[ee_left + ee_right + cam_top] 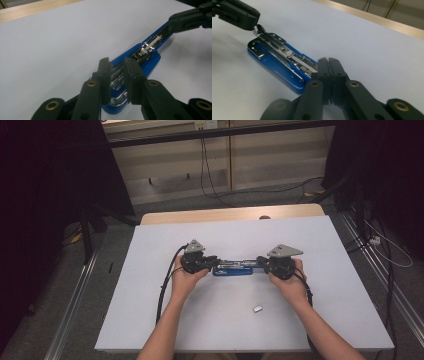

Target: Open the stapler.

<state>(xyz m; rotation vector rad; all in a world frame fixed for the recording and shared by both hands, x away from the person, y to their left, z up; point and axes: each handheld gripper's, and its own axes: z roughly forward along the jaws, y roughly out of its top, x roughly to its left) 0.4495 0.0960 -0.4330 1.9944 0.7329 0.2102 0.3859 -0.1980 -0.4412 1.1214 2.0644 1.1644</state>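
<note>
Left gripper (117, 66) jaws slightly apart, over blue stapler (147, 63)

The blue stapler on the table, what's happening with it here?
A person works on the blue stapler with a gripper in each hand, one at each end. It lies in the middle of the white table with its top open and the metal staple channel showing. The left gripper has its jaws slightly apart over one end of the stapler. The right gripper has its jaws together at the other end. A small strip that looks like staples lies apart, nearer the person.
</note>
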